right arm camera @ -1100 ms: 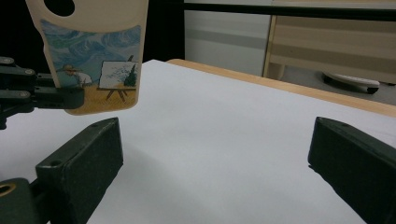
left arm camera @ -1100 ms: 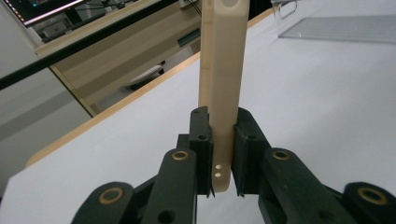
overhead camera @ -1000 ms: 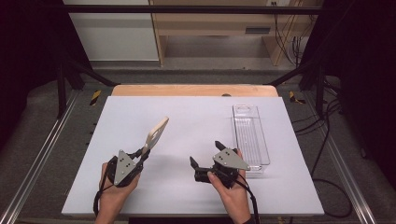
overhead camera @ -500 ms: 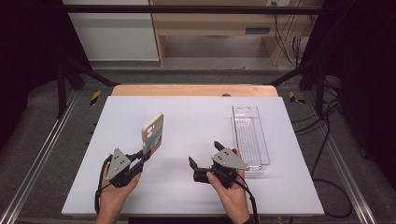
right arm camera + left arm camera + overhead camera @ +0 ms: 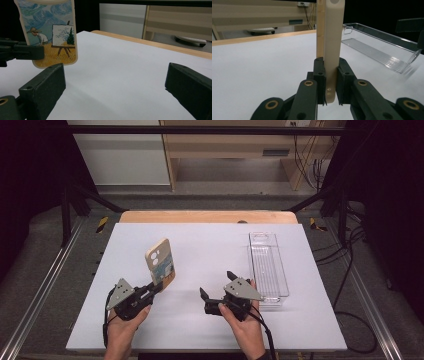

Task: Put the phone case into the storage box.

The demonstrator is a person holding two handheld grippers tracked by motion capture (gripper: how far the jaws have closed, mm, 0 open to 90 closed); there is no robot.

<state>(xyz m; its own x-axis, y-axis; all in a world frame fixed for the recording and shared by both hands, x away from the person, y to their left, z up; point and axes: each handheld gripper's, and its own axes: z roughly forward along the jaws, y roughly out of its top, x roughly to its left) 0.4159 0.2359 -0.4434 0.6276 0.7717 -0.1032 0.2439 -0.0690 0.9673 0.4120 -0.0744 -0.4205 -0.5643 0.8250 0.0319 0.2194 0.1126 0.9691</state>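
Observation:
A beige phone case (image 5: 161,261) stands upright above the white table, its camera cutout at the top. My left gripper (image 5: 156,287) is shut on the case's lower edge. In the left gripper view the case (image 5: 332,45) rises edge-on between the two black jaws of the left gripper (image 5: 330,82). My right gripper (image 5: 217,284) rests to the right of the case, open, with nothing between its jaws. The right gripper view has the case's painted picture side (image 5: 50,32) at the upper left, held by the left gripper (image 5: 22,52), beyond the wide-open right gripper (image 5: 115,80).
A clear plastic tray (image 5: 270,270) lies lengthwise on the right part of the white table (image 5: 210,240), just beyond the right hand, and appears again (image 5: 382,50) in the left gripper view. A wooden strip (image 5: 200,216) edges the table's far side. Cables hang at the far right.
The phone case in my left gripper has swung from a slant toward the far right to standing upright, its broad face now toward the camera. The right gripper has kept still.

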